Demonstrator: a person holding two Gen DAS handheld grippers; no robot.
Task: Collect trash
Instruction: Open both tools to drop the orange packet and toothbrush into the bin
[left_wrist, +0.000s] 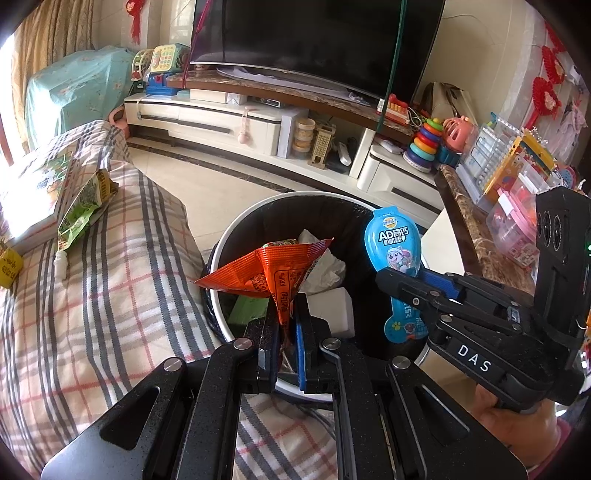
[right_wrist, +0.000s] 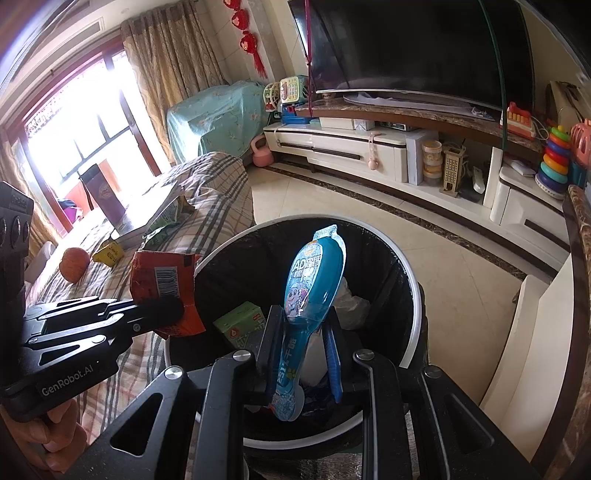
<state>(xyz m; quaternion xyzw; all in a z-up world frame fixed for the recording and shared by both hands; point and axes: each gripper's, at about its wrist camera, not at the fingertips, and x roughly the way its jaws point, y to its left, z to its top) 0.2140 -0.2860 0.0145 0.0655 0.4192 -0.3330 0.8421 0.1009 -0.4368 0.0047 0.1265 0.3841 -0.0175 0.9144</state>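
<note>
Orange wrapper (left_wrist: 273, 269): pinched in the left gripper (left_wrist: 286, 328), over the bin's near-left side.
Blue packet (right_wrist: 314, 291): clamped in the right gripper (right_wrist: 303, 350), above the bin's middle.
Bin (left_wrist: 236, 229): already holds a green carton and white scraps.
Left to do: drop both; a green bag (left_wrist: 83, 210) waits on the checked cloth, far left.

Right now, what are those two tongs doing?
Left tongs: shut on the orange snack wrapper.
Right tongs: shut on the blue lollipop packet.
</note>
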